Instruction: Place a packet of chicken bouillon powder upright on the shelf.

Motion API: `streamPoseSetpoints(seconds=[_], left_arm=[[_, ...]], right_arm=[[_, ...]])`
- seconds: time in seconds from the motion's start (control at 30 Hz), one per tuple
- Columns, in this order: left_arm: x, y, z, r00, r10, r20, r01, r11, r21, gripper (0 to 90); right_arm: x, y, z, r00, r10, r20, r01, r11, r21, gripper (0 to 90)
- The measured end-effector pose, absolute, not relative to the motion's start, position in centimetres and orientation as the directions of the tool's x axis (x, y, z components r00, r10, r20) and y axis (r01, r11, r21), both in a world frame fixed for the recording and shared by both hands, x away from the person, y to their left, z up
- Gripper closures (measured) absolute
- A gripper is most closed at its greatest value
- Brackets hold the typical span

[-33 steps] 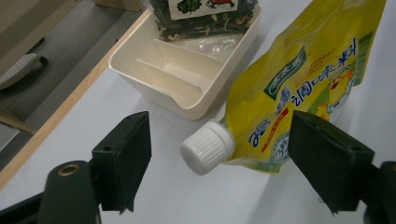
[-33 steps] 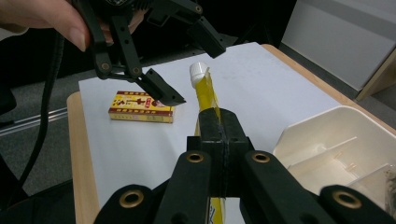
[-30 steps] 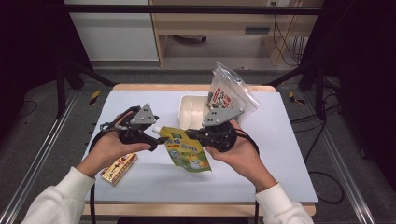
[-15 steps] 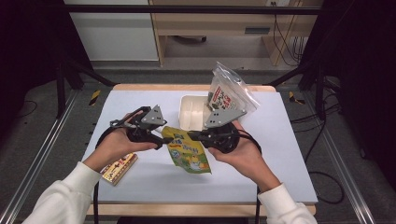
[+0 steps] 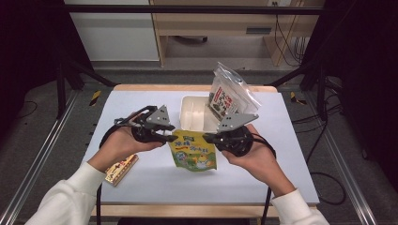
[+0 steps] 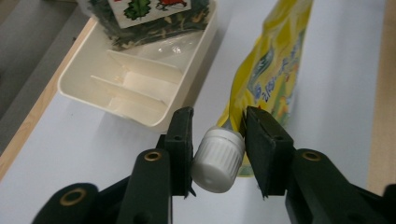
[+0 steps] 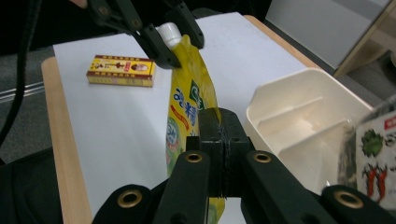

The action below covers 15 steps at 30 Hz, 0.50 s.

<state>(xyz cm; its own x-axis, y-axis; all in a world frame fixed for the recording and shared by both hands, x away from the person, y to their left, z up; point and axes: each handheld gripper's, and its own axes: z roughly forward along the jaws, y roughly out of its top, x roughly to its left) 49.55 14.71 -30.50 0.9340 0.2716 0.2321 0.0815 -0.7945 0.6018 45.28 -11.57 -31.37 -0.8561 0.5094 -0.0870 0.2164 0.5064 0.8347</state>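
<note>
Bench [image 5: 141, 187], white top with wooden edging, carries everything. Cream tray [image 5: 193, 117] with dividers sits near the far edge, about mid-width; in the left tool view its compartments [image 6: 135, 88] look bare at the near end. Clear bag of dark dried snack [image 5: 230, 93] with a red-and-white label leans in the tray's right part, sticking up over the rim.

Yellow pouch [image 5: 193, 150] is at mid-bench, just in front of the tray, lifted between the two tools; whether its bottom edge touches the bench, cannot tell. Green and blue print on its face. Its top edge is stretched between the tools, spout corner to the left.

Left tool [image 5: 170, 138] comes in from the left side, held in the person's left hand [image 5: 119, 143]. In the left tool view its jaws [image 6: 217, 149] stand on either side of the white ribbed cap [image 6: 218, 158] of the pouch, both touching or nearly touching it, so clenched on the cap.

Right tool [image 5: 209, 138] held in the right hand [image 5: 253, 157], jaws pressed together on the pouch's top right edge; the right tool view shows them clamped flat on the yellow film [image 7: 191, 112].

Small yellow box [image 5: 121, 169] with red print lies flat near the front left corner, well apart from the pouch, just beside the left sleeve [image 5: 65, 199].
</note>
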Motion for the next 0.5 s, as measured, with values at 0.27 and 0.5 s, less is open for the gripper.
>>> streamPoseSetpoints(seconds=[0.27, 0.5], left_arm=[[48.8, 13.2, -30.1, 0.941, 0.225, 0.254, 0.039, -0.816, 0.577, 67.7], [48.6, 12.4, -30.1, 0.941, 0.211, 0.265, 0.023, -0.822, 0.570, 67.8]], right_arm=[[45.2, -12.9, -32.0, -0.849, 0.520, -0.093, 0.237, 0.533, 0.812, 88.9], [45.3, -13.4, -32.3, -0.849, 0.520, -0.096, 0.246, 0.548, 0.799, 84.7]])
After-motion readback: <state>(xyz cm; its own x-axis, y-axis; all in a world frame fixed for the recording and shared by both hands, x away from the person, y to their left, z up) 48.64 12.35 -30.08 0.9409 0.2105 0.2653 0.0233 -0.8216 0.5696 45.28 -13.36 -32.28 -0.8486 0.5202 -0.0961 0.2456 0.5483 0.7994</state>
